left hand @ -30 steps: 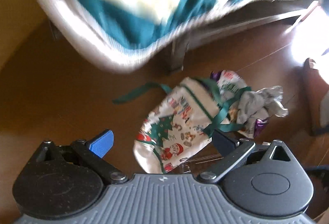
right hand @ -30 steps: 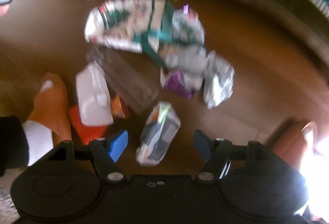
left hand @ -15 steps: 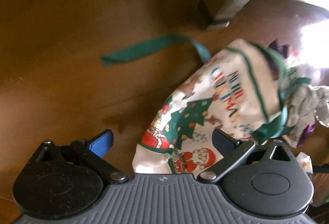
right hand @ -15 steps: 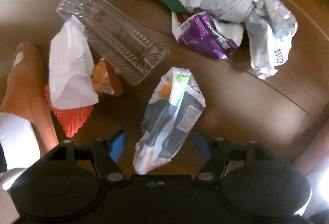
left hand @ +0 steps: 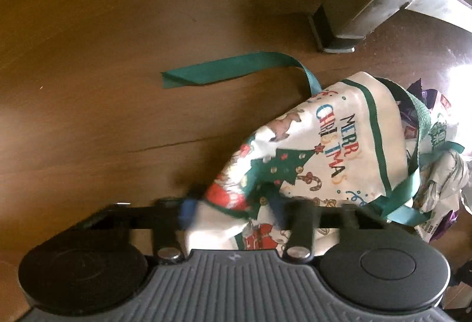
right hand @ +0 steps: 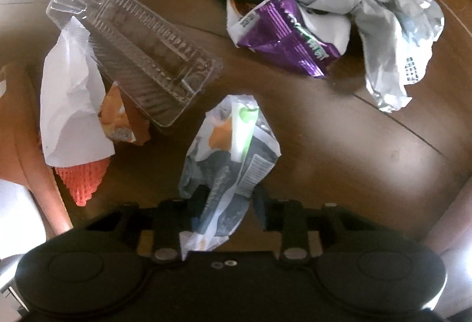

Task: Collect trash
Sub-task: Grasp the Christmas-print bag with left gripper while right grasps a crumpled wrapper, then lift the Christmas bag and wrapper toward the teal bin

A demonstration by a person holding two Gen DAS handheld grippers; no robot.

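On the wooden floor (left hand: 118,27), the left tongs (left hand: 233,208) have just been closing and now pinch the bottom of the Christmas bag (left hand: 333,150) (green ribbon trailing). The right tongs (right hand: 227,204) have closed likewise and pinch the grey snack wrapper (right hand: 230,150) beside a clear plastic tray (right hand: 132,47).

Brown wood floor (right hand: 339,145) — wrappers (right hand: 283,32), clear tray (right hand: 132,56), Christmas bag (left hand: 324,150).
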